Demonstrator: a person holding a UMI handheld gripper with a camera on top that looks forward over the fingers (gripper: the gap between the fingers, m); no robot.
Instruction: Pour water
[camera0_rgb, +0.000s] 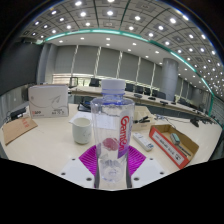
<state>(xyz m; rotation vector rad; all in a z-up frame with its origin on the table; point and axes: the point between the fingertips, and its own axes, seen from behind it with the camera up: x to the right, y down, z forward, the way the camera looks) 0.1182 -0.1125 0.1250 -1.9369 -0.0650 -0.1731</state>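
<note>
Clear plastic water bottle (111, 130) with cap on, squeezed tight in the tool (110, 158), near small white cup (81, 129) on the surface (45, 140); might slip and spill if tipped fast.

Bottle (111, 135) blocks ahead; cup (82, 129) crowds left.

Just the gripper (111, 160) in view, pointing forward and roughly level. Two fingers low down with magenta pads (92, 157) on the inner faces, spread apart but closed in on something clear held upright between them. Seemingly pressing from both sides, though contact is hard to confirm.
</note>
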